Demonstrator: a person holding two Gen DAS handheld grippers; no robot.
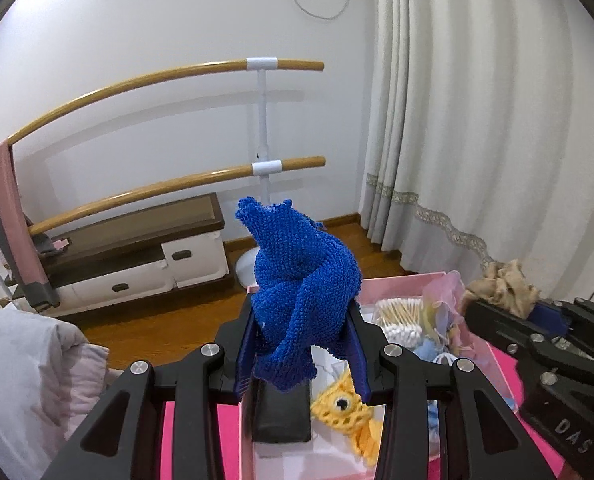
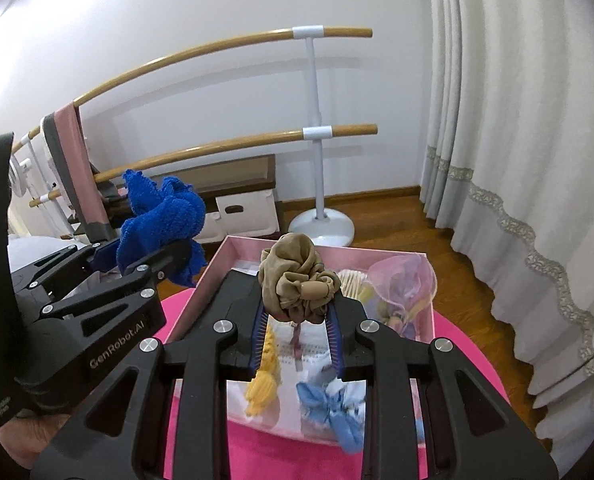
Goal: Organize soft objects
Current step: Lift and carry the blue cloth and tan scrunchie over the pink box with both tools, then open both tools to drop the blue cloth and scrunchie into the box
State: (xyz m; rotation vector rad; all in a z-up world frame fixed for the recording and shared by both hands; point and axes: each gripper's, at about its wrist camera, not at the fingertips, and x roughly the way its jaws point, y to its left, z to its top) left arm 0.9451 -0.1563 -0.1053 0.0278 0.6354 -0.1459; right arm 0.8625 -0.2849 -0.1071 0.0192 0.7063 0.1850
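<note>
My left gripper (image 1: 303,344) is shut on a bunched blue knitted cloth (image 1: 301,284), held up above a pink box (image 1: 497,364). In the right wrist view the same blue cloth (image 2: 161,216) hangs at the left in the left gripper (image 2: 145,258). My right gripper (image 2: 297,312) is shut on a wad of tan stocking fabric (image 2: 297,276) over the pink box (image 2: 213,268); that tan wad (image 1: 505,284) shows at the right of the left wrist view. In the box lie a yellow crochet toy (image 1: 345,408), cotton swabs (image 1: 401,316) and a light blue fabric piece (image 2: 337,416).
The box rests on a bright pink surface (image 2: 281,460). Behind stand a ballet barre (image 2: 317,128) with a pink-grey cloth (image 2: 73,160) draped on it, a low bench with white drawers (image 1: 137,256), white curtains (image 2: 517,120) at the right, and grey bedding (image 1: 25,380) at the left.
</note>
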